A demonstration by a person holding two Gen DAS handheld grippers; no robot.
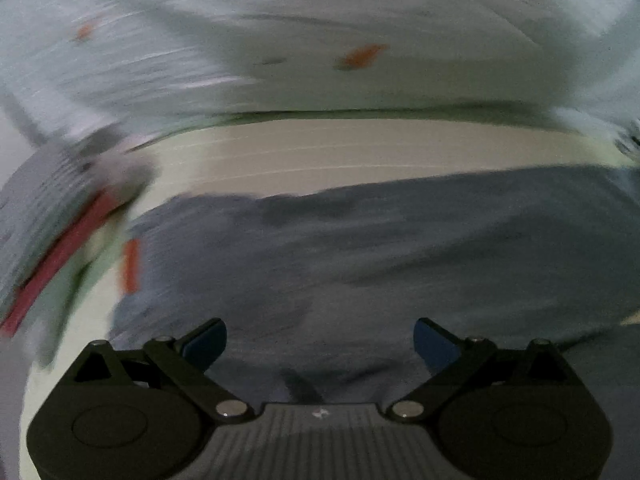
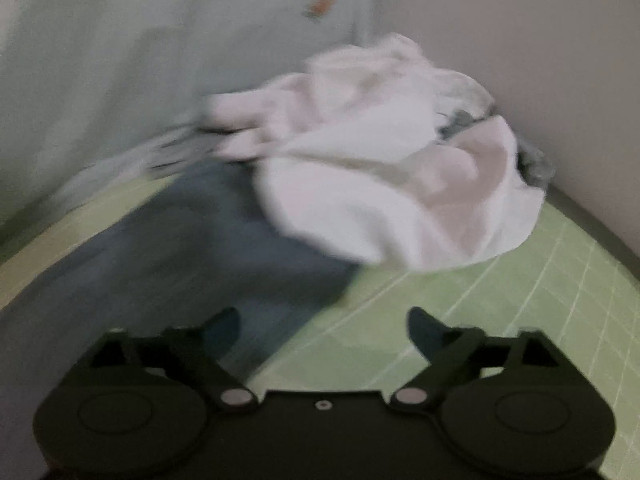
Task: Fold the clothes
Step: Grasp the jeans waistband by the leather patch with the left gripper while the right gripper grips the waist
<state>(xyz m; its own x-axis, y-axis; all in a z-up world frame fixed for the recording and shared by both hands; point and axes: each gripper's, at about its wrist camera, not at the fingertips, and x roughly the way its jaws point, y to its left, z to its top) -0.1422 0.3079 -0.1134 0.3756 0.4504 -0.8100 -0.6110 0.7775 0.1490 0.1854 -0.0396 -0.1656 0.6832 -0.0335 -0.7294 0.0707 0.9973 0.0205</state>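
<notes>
Both views blurred. Left hand-held gripper released, jaws wide apart and empty, directly over the dark grey garment, whose long axis runs left–right across the lower frame. Right hand-held gripper likewise released at that garment's edge on the green mat. Farther, upper centre-right: white clothes heap; left appears nearer the grey piece.
</notes>
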